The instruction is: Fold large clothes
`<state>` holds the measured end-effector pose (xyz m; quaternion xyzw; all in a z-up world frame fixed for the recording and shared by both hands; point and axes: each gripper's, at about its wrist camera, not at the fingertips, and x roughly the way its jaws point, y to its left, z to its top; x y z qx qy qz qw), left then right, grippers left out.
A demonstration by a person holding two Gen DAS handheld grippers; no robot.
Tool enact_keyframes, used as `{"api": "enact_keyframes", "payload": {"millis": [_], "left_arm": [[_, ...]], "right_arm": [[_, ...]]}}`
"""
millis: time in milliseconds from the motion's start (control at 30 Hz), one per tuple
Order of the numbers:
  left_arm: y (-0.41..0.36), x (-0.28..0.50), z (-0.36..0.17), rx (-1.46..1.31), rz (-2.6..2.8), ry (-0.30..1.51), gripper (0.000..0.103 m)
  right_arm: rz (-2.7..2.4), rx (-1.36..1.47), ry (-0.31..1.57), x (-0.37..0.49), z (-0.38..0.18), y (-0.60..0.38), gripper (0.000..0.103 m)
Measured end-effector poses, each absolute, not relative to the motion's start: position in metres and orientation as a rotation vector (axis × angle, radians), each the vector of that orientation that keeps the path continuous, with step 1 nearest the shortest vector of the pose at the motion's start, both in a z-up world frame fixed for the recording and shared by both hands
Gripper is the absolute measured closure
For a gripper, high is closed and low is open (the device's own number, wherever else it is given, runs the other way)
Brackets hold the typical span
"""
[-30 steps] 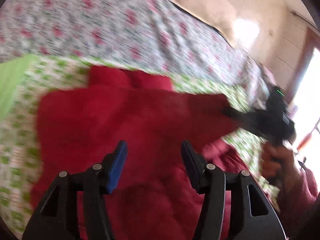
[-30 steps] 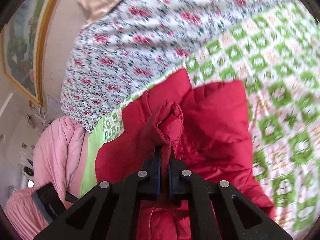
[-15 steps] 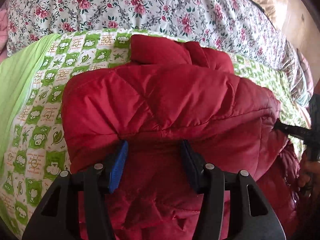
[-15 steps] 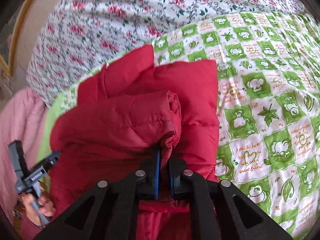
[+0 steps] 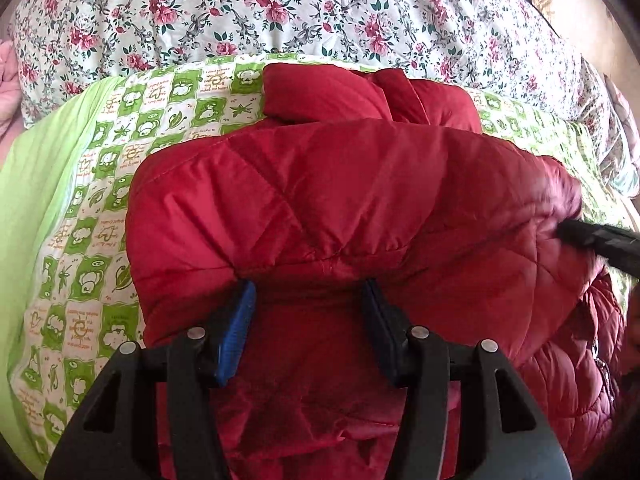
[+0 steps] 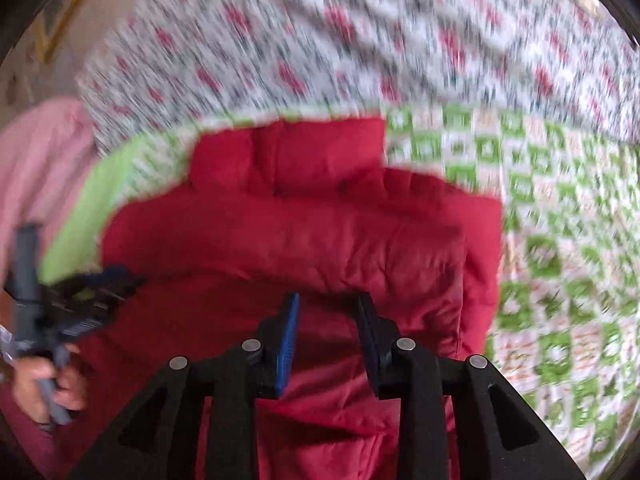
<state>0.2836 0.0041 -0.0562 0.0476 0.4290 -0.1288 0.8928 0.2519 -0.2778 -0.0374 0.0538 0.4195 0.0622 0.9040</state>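
Left wrist: hovering over folded red jacket (image 5: 320,208), left gripper (image 5: 308,300) jaws parted, empty. Right wrist: right gripper (image 6: 326,312) jaws just opening, gripping nothing.

Right grip released, fold laid down

The right gripper (image 6: 326,308) has just opened its jaws; the pinched cuff of the red jacket (image 5: 340,200) is no longer between them. The folded flap, lifted a second ago, now lies flat across the jacket's body on the green checked quilt (image 5: 100,208). The left gripper (image 5: 308,296) sits lower, tips against the flap's edge.
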Motion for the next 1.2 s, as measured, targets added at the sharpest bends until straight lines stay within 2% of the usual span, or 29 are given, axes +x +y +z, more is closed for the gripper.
{"api": "enact_keyframes", "payload": {"millis": [100, 267, 400, 567, 633, 667, 800, 900, 933, 1000, 1200], "left_arm": [[0.005, 0.279, -0.046, 0.095, -0.281, 0.884, 0.051], [0.004, 0.268, -0.019, 0.005, -0.400, 0.815, 0.051], [-0.004, 0.285, -0.047, 0.087, -0.342, 0.926, 0.051], [-0.004, 0.288, -0.056, 0.091, -0.336, 0.943, 0.050], [-0.008, 0.287, -0.056, 0.113, -0.324, 0.943, 0.050], [-0.008, 0.287, -0.057, 0.117, -0.321, 0.942, 0.050], [-0.008, 0.288, -0.057, 0.117, -0.311, 0.948, 0.050], [-0.008, 0.288, -0.056, 0.123, -0.312, 0.954, 0.050], [-0.007, 0.288, -0.056, 0.124, -0.319, 0.956, 0.050], [-0.007, 0.287, -0.056, 0.129, -0.324, 0.957, 0.050], [-0.007, 0.287, -0.056, 0.143, -0.320, 0.954, 0.050]], "right_arm": [[0.099, 0.134, 0.932, 0.265, -0.069, -0.292, 0.077], [0.092, 0.139, 0.944, 0.267, -0.072, -0.299, 0.077], [0.097, 0.150, 0.938, 0.268, -0.073, -0.301, 0.078], [0.101, 0.209, 0.940, 0.259, -0.071, -0.311, 0.085], [0.081, 0.216, 0.940, 0.254, -0.062, -0.311, 0.085], [0.067, 0.207, 0.930, 0.251, -0.054, -0.308, 0.077], [0.137, 0.143, 0.841, 0.238, -0.026, -0.281, 0.078], [0.160, 0.101, 0.923, 0.252, -0.043, -0.268, 0.080], [0.152, 0.093, 0.955, 0.257, -0.054, -0.271, 0.085], [0.163, 0.112, 0.962, 0.260, -0.069, -0.281, 0.102], [0.178, 0.203, 0.966, 0.260, -0.076, -0.300, 0.103]]}}
